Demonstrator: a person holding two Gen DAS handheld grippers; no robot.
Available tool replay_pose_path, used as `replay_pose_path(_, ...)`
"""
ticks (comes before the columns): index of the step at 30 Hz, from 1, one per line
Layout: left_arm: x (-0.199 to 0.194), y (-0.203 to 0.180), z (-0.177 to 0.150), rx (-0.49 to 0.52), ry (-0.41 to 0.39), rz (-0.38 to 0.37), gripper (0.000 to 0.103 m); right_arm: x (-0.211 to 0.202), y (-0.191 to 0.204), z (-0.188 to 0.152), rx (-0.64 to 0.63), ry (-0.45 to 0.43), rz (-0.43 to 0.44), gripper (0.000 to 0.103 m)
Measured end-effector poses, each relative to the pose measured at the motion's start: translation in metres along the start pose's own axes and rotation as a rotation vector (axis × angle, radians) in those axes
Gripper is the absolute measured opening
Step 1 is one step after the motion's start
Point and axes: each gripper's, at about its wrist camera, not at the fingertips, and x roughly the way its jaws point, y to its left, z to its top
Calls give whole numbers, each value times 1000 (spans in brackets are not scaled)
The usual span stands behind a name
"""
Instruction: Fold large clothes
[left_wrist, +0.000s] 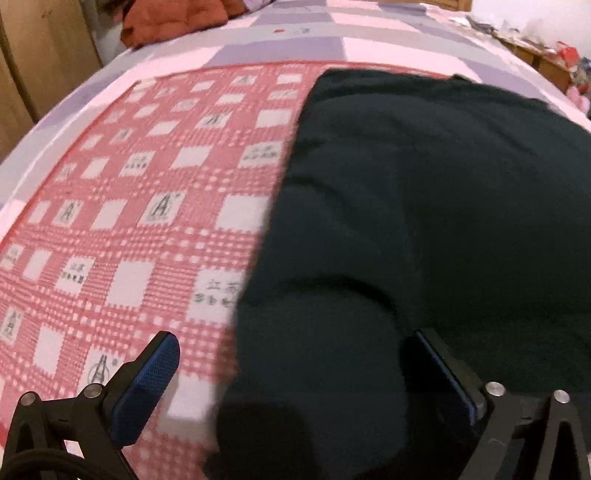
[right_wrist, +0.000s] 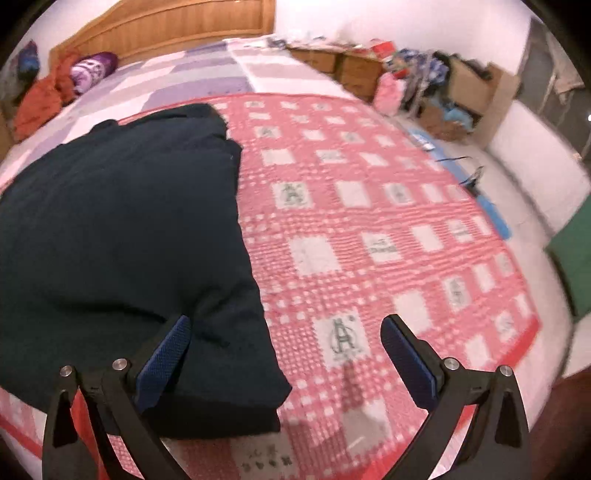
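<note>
The folded garment (right_wrist: 122, 236) is lying on the checked cloth (right_wrist: 369, 229), which is lying on the bed (right_wrist: 207, 74). In the right wrist view the garment is sitting at the left, with bare cloth stretching to its right. Behind it, a crumpled cloth (right_wrist: 40, 99) and a pillow (right_wrist: 92, 70) are resting near the headboard (right_wrist: 166, 26). Boxes (right_wrist: 354, 70) are standing beyond the bed's right edge.

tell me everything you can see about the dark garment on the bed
The dark garment is a very dark, nearly black, soft thick-looking fabric, folded into a bulky rectangular stack with layered edges at its near corner. It lies flat on the red and white checked cloth spread over the bed. Shallow creases cross its top. The open left claw straddles its near edge, and the open right claw straddles its near corner, one finger over the fabric; actual contact is unclear.
</note>
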Motion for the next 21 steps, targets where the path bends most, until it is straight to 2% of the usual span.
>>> replay_pose_path(2,-22,-24,-1,23,-53,-52,101,-21,24,0,-28,-56,44,103)
replay_pose_path(5,-49,-70,-2,47,-115,-130,101,-50,84,-9,-165,-103,161,103)
replay_pose_path(8,-63,-97,5,7,-162,-179,101,-64,161,-23,-321,-91,315,103)
replay_pose_path(10,-72,-111,7,28,-207,-201,101,-67,194,-29,-372,-89,356,103)
replay_pose_path(11,-79,-121,8,66,-241,-181,101,-67,206,-30,-392,-88,375,103)
replay_pose_path(13,-86,-127,5,122,-296,-202,102,-62,223,-33,-460,-97,375,103)
replay_pose_path(15,-70,-133,-1,188,-237,-193,102,-53,215,-31,-453,-107,387,103)
replay_pose_path(16,-56,-131,-5,210,-183,-163,102,-47,206,-27,-430,-98,381,103)
replay_pose_path(17,-38,-122,-9,212,-127,-122,102,-36,189,-23,-395,-82,337,103)
replay_pose_path(18,-20,-102,-16,179,-64,-87,102,-28,172,-19,-363,-70,306,103)
replay_pose_path(19,-11,-75,-20,98,-33,-104,103,-20,150,-15,-317,-59,273,103)
replay_pose_path(20,-10,-53,-19,37,-34,-99,103,-13,128,-13,-282,-50,226,103)
replay_pose_path(21,-11,-42,-19,21,-37,-67,103,-4,98,-10,-239,-37,163,103)
